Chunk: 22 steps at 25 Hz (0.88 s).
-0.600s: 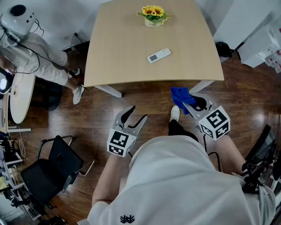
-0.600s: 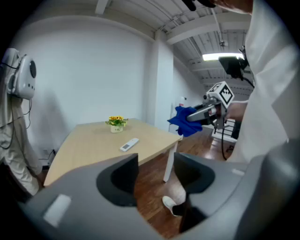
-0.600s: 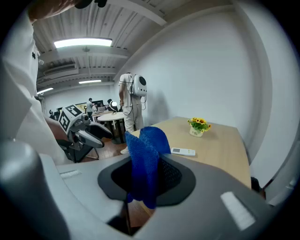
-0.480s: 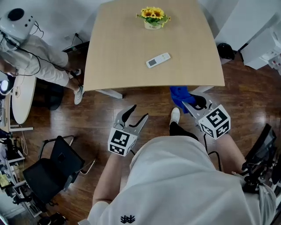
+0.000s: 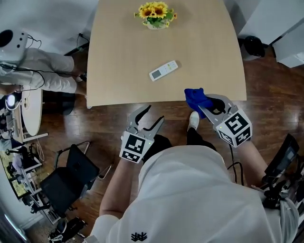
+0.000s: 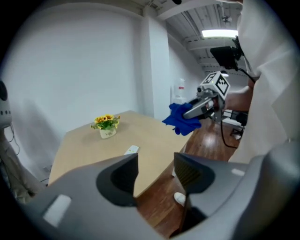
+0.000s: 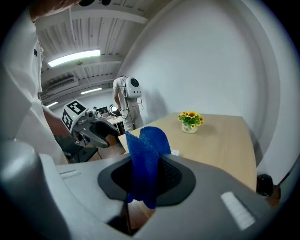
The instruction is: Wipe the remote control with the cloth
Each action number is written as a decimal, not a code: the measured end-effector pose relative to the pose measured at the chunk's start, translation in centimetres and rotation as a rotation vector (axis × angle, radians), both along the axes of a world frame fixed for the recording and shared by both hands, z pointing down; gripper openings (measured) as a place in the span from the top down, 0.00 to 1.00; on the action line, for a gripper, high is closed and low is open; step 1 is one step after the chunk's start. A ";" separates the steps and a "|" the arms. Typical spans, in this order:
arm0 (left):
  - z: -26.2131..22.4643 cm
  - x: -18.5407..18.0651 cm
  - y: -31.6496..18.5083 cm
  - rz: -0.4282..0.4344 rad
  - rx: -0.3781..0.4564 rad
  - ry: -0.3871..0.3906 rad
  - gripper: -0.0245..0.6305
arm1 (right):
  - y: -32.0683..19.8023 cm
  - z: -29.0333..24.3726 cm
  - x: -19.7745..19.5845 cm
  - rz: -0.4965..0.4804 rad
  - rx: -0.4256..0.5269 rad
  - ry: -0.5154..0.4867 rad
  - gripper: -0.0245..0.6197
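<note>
A white remote control point(image 5: 163, 70) lies on the light wooden table point(image 5: 123, 52), near its middle; it shows small in the left gripper view point(image 6: 131, 150). My right gripper point(image 5: 205, 103) is shut on a blue cloth point(image 5: 196, 98) point(image 7: 146, 159), held at the table's near edge, right of the remote. The cloth sticks up between the jaws. My left gripper point(image 5: 148, 118) point(image 6: 155, 174) is open and holds nothing, hanging over the floor just short of the table's near edge.
A small pot of yellow flowers point(image 5: 154, 14) stands at the table's far side. A seated person in white point(image 5: 42, 71) is to the left. A black chair point(image 5: 66, 182) stands at the lower left, and a round side table point(image 5: 29, 111) further left.
Both grippers have moved forward toward the table. The cloth is now at the table's near edge instead of over the floor.
</note>
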<state>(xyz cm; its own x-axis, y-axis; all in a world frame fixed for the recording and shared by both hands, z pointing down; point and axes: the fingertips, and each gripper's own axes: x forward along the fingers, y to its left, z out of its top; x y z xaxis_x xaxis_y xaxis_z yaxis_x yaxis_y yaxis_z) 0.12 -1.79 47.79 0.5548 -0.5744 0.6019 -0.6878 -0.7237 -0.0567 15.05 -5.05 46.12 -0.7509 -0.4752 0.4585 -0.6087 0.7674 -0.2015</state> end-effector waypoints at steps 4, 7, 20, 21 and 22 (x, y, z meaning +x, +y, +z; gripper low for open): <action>1.0 0.2 -2.4 0.041 -0.015 -0.011 0.57 | -1.2 0.4 0.6 0.039 -0.005 -0.013 0.83; 2.5 0.5 -4.9 0.101 -0.015 -0.026 0.56 | -2.3 0.9 1.3 0.081 -0.002 0.006 0.83; 11.7 0.9 -15.5 0.349 -0.069 -0.128 0.49 | -4.6 -1.1 -1.1 0.293 0.020 0.082 0.83; 12.7 1.1 -16.2 0.359 -0.083 -0.138 0.49 | -4.7 -1.2 -1.3 0.306 0.019 0.088 0.83; 13.7 1.2 -16.9 0.365 -0.099 -0.149 0.49 | -4.7 -1.3 -1.6 0.318 0.017 0.094 0.83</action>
